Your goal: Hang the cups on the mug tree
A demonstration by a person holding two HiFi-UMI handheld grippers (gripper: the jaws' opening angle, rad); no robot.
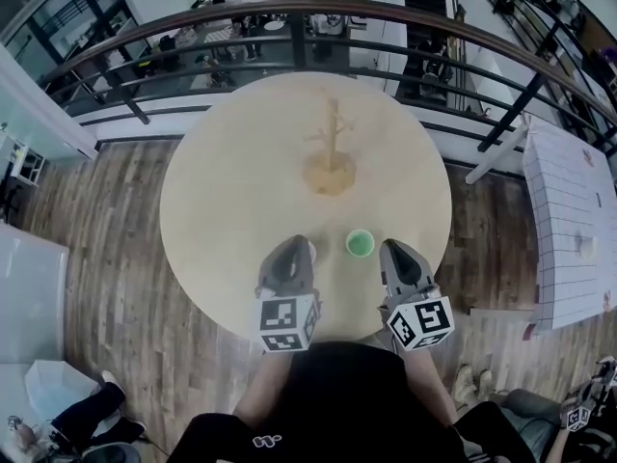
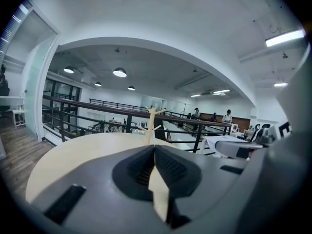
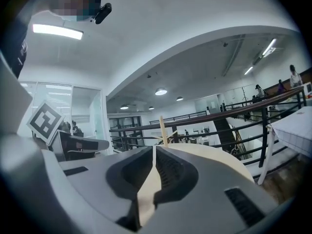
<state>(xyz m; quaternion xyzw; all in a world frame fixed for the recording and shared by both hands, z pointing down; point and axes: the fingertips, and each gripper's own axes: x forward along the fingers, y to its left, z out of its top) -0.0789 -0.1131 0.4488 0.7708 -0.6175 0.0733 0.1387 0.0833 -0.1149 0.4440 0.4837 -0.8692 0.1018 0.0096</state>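
A wooden mug tree [image 1: 331,143] stands bare past the middle of the round pale table [image 1: 222,191]; it shows as a thin stem [image 2: 150,125] in the left gripper view and as a stem [image 3: 164,129] in the right gripper view. A green cup [image 1: 360,243] sits upright near the table's front edge. My left gripper [image 1: 298,246] is to the cup's left, shut and empty. My right gripper [image 1: 388,249] is just right of the cup, also shut with nothing between its fingers. The cup is hidden in both gripper views.
A dark metal railing [image 1: 308,17] curves behind the table, with a lower floor beyond it. A white board [image 1: 574,210] leans at the right. Wooden floor [image 1: 106,249] surrounds the table. A person's shoes and legs [image 1: 87,413] show at the bottom left.
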